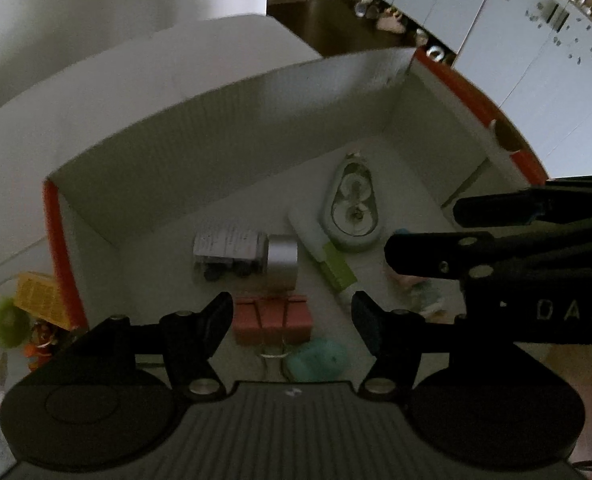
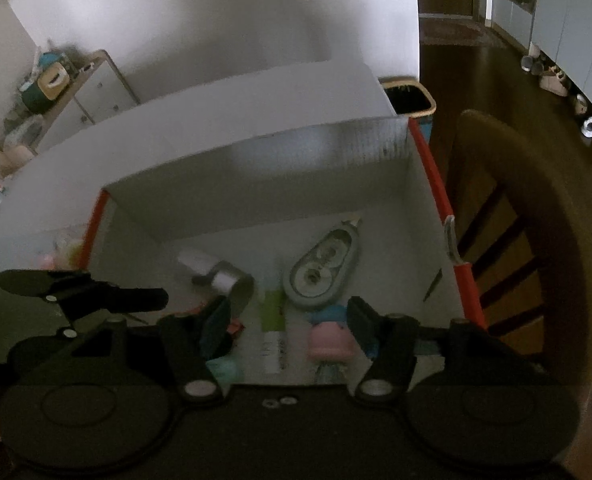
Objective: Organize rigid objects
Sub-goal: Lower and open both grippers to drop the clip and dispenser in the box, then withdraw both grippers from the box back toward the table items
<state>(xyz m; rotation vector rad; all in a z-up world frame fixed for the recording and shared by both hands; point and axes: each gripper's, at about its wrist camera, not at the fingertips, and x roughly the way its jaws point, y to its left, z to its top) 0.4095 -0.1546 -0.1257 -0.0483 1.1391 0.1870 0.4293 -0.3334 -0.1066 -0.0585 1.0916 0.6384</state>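
A white cardboard box with orange-red edges (image 1: 255, 128) (image 2: 428, 168) holds several small items. In the left wrist view they are a grey correction tape dispenser (image 1: 352, 204), a green and white tube (image 1: 328, 260), a silver capped item with a label (image 1: 247, 252), red binder clips (image 1: 271, 316) and a teal object (image 1: 318, 360). My left gripper (image 1: 291, 316) hangs open and empty above the clips. My right gripper (image 2: 287, 320) is open and empty above the box. Below it are the dispenser (image 2: 324, 268), the tube (image 2: 272, 316) and a pink object (image 2: 330, 340).
Outside the box's left wall lie a yellow block (image 1: 39, 296) and a green round toy (image 1: 5, 322). A dark wooden chair (image 2: 528, 232) stands right of the box. A bin (image 2: 410, 98) sits behind it. The right gripper's fingers cross the left wrist view (image 1: 436, 254).
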